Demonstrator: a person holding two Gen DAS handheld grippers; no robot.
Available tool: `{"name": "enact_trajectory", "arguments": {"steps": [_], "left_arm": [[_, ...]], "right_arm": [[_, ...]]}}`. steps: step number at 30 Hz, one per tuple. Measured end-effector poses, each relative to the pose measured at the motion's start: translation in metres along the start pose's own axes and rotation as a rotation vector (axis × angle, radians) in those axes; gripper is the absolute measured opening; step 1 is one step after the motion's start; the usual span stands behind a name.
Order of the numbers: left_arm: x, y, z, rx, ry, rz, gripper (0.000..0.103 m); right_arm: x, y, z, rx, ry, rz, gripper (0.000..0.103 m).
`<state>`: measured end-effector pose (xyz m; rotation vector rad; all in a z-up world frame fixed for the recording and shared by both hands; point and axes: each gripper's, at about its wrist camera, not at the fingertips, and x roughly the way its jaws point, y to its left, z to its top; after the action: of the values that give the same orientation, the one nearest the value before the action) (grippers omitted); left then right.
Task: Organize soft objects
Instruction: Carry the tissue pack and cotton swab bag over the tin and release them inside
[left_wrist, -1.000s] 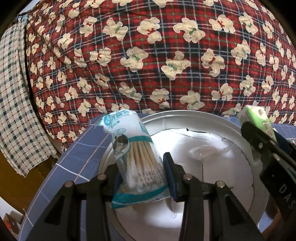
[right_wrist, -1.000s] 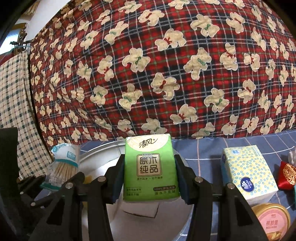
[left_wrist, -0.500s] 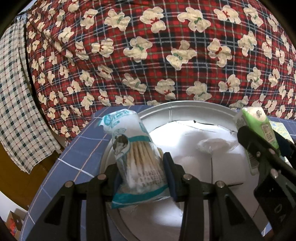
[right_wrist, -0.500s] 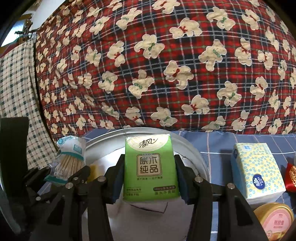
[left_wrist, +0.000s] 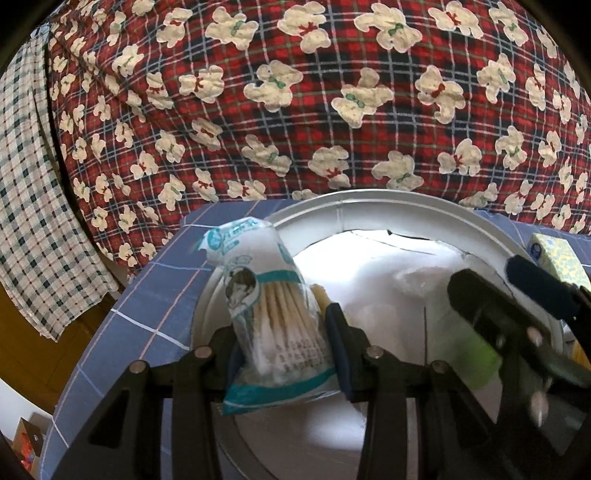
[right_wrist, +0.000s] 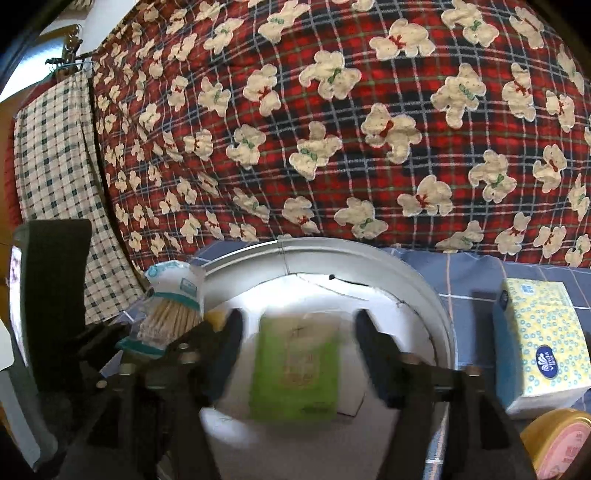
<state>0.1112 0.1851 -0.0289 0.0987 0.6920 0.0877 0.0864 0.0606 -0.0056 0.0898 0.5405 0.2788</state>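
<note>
Both jaws of the right hand-held gripper (right_wrist: 297, 354) have just opened, freeing the green tissue pack (right_wrist: 295, 373)

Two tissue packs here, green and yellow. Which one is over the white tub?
The green tissue pack, blurred between the right gripper's just-opened fingers, is over the white tub. The yellow tissue pack sits outside on the blue cloth.

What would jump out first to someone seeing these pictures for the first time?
Probably the red plaid quilt with cream teddy bears filling the whole background. Next, the blurred green tissue pack between the right gripper's jaws, which have just been opening and no longer touch it, over the round white tub. To its left, the left gripper holds a bag of cotton swabs over the tub's edge.
</note>
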Motion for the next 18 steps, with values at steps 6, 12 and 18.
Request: {"name": "enact_trajectory", "arguments": {"steps": [6, 12, 18], "left_arm": [[-0.010, 0.003, 0.002, -0.027, -0.039, -0.011, 0.089], [-0.030, 0.002, 0.005, -0.046, -0.149, -0.007, 0.099], [-0.036, -0.007, -0.002, -0.072, -0.172, -0.034, 0.099]], "right_arm": [[-0.029, -0.006, 0.003, 0.029, -0.134, -0.020, 0.083], [-0.046, -0.023, 0.000, 0.094, -0.197, -0.120, 0.087], [-0.056, -0.041, -0.007, 0.125, -0.175, -0.172, 0.087]]}}
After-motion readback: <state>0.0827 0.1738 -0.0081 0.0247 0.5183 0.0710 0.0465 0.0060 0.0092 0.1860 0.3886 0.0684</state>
